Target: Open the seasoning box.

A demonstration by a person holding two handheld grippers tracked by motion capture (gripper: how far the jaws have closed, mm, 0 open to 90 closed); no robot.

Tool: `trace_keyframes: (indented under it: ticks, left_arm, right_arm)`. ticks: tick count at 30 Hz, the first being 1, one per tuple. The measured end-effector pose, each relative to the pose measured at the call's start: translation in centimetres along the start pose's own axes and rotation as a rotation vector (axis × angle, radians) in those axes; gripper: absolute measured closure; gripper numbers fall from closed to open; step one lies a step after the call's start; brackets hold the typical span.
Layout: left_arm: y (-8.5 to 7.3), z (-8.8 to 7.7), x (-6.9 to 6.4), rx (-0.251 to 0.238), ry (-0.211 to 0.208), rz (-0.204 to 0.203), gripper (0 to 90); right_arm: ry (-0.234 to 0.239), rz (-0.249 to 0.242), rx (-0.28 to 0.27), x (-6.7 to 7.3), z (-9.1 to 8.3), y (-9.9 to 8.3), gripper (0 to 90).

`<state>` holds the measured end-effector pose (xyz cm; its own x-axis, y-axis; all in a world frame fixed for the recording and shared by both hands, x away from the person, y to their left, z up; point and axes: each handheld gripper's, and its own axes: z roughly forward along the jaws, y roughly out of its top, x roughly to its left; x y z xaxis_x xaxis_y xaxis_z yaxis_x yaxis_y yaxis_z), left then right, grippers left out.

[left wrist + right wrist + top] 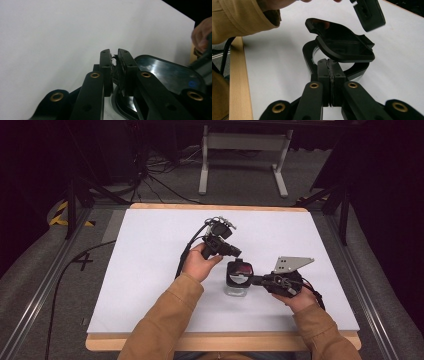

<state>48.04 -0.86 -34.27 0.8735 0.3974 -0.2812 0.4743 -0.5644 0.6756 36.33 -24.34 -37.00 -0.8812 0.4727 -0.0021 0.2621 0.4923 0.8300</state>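
Gripping from opposite sides, both hands are working on one small container (pixel 237 279) that stands near the middle of the white bench (pixel 150 270). The right gripper (pixel 331 65) has its fingers pressed together on the near rim of the container's black collar (pixel 308 56), reaching in level from the person's right. The left gripper (pixel 114 56) comes down from the far left at a steep slant, and its fingers are clamped on the edge of the hinged black lid (pixel 344 47), with only a sliver of gap where the lid's lip sits between them. In the right gripper view the lid stands tilted up above the collar, partly raised, so I would judge it is being opened or shut. What matters is the hinge line: the lid swings across the container, and the left gripper holds its free edge while the right steadies the body below it.
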Motion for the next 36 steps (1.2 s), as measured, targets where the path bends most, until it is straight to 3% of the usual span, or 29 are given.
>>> trace_keyframes:
  ticks: [2,4,6,8,9,14,17,26,28,36]
  left_arm:
    - [0.0,-0.6,-0.4,-0.005,0.003,0.014,83.2]
    - [-0.4,-2.5,-1.7,-0.036,0.008,0.038,84.4]
    - [-0.7,-3.4,-2.4,-0.043,0.013,0.05,84.7]
    - [-0.9,-3.8,-2.8,-0.04,0.026,0.05,84.7]
    - [-1.4,-4.6,-3.7,-0.04,0.036,0.047,84.7]
    - [-2.4,-5.9,-5.5,-0.063,0.007,0.08,85.2]
    - [-2.9,-5.8,-6.5,-0.055,0.002,0.103,85.3]
    - [-3.0,-3.0,-6.2,0.0,-0.001,0.077,85.6]
    - [-2.8,-2.6,-6.0,-0.018,0.016,0.082,86.2]
    - [-1.7,-2.6,-5.0,-0.061,0.012,0.051,86.8]
  right_arm:
    - [-0.006,0.002,-0.006,-0.1,-0.1,0.2,89.6]
    - [-0.009,0.008,-0.016,-0.2,-0.2,0.5,89.6]
    - [-0.013,0.009,-0.027,-0.3,-0.2,0.7,89.6]
    - [-0.015,0.01,-0.031,-0.3,-0.2,0.8,89.7]
    - [-0.022,0.008,-0.038,-0.5,-0.1,1.1,89.7]
    - [-0.041,0.015,-0.051,-0.6,0.0,1.6,89.7]
    - [-0.053,0.023,-0.062,-0.8,-0.1,1.8,89.7]
    - [-0.08,0.038,-0.081,-0.9,-0.3,1.9,89.7]
    - [-0.079,0.038,-0.081,-0.8,-0.2,1.9,89.7]
    - [-0.043,0.031,-0.037,-0.4,0.8,1.4,89.6]
